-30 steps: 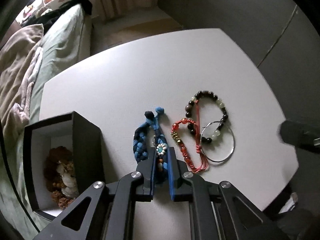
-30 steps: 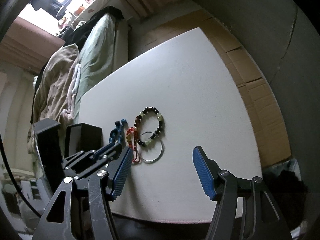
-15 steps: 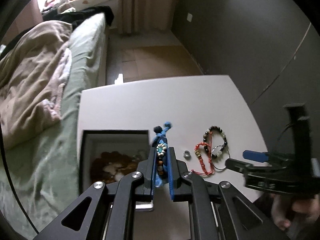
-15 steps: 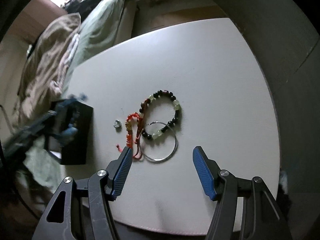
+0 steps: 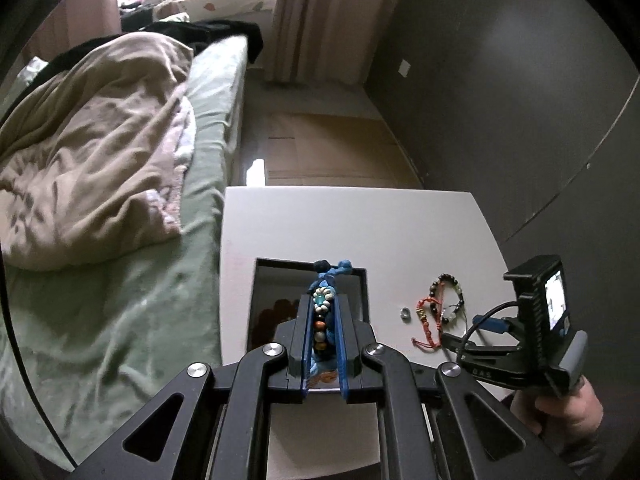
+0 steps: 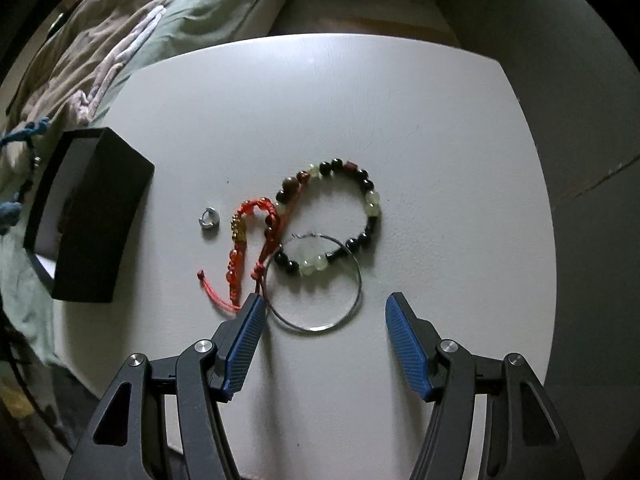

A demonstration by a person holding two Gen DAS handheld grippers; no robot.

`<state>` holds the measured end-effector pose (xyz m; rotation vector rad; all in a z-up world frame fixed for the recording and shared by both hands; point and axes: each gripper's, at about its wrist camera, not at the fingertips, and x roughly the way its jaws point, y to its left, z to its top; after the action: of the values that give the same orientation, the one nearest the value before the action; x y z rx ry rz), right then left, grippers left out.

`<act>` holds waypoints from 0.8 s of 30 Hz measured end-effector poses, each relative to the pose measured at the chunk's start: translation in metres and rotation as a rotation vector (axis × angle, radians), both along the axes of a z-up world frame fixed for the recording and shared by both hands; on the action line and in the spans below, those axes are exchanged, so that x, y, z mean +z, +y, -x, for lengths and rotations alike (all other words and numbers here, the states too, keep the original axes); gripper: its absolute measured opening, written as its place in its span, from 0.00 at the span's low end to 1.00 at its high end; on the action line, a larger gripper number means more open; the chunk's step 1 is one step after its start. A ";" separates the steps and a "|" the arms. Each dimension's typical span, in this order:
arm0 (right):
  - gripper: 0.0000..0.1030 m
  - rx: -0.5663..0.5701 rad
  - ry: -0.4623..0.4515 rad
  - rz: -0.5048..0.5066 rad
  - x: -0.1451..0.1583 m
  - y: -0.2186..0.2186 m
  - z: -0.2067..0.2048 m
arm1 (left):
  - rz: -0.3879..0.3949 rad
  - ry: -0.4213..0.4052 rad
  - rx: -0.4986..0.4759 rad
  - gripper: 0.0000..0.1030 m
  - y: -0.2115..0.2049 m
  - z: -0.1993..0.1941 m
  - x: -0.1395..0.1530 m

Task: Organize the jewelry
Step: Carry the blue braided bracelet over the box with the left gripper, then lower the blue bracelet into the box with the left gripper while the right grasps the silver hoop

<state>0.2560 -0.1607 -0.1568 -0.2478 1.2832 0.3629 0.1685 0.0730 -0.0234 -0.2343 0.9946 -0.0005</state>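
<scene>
Left gripper [image 5: 323, 306], nearest in its own view: jaws pinched on the blue braided bracelet [image 5: 322, 312], whose beaded strip and flower bead stand up between the blue pads. Knotted blue ends poke out past the tips. Held above the open black box [image 5: 368, 292]; box sits at the left side of the white surface [image 5: 360, 224]. Brown item inside the box, too dim to identify.

Right gripper [image 6: 324, 312]: jaws spread wide, nothing between them, low over the surface. Its left pad lies just at the edge of the thin wire hoop [image 6: 316, 282]. Hoop lies flat, overlapping the near arc of the dark-and-pale beaded bracelet [image 6: 332, 216]. Red cord bracelet [image 6: 250, 248] lies just left of both, its far end touching the beaded bracelet, loose tail trailing toward the gripper. Small silver ring [image 6: 208, 218] lies apart, between red cord and black box.

In the left view the right gripper shows at the right edge, gripped by the person's hand [image 5: 568, 404], a small lit screen on its mount.

Beyond the surface: bed [image 5: 132, 280] with green sheet and rumpled beige blanket [image 5: 92, 148] on the left, cardboard on floor, curtain, dark wall.
</scene>
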 end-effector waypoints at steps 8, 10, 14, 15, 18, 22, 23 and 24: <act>0.49 0.033 -0.049 0.027 0.009 0.004 0.005 | 0.092 -0.007 -0.029 0.12 0.001 0.001 -0.004; 0.49 0.021 -0.069 0.004 0.023 0.007 0.007 | 0.105 -0.006 -0.032 0.12 0.001 0.000 -0.006; 0.49 0.000 -0.104 -0.057 0.053 0.007 0.015 | 0.157 -0.041 -0.008 0.27 0.010 0.004 -0.003; 0.49 -0.008 -0.108 -0.079 0.061 0.007 0.017 | 0.178 -0.042 0.004 0.37 0.015 0.006 -0.003; 0.49 -0.018 -0.130 -0.147 0.080 0.012 0.024 | 0.197 -0.076 0.056 0.77 0.027 0.014 0.001; 0.49 -0.022 -0.153 -0.250 0.098 0.024 0.031 | 0.226 -0.088 0.111 0.77 0.052 0.025 0.005; 0.49 -0.020 -0.159 -0.270 0.101 0.027 0.033 | 0.238 -0.087 0.132 0.77 0.059 0.028 0.006; 0.49 -0.012 -0.167 -0.308 0.108 0.032 0.037 | 0.243 -0.088 0.144 0.77 0.064 0.030 0.007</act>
<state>0.2193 -0.1284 -0.0489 -0.0083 1.0480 0.5133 0.1380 0.1368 -0.0168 -0.5243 0.8873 -0.0007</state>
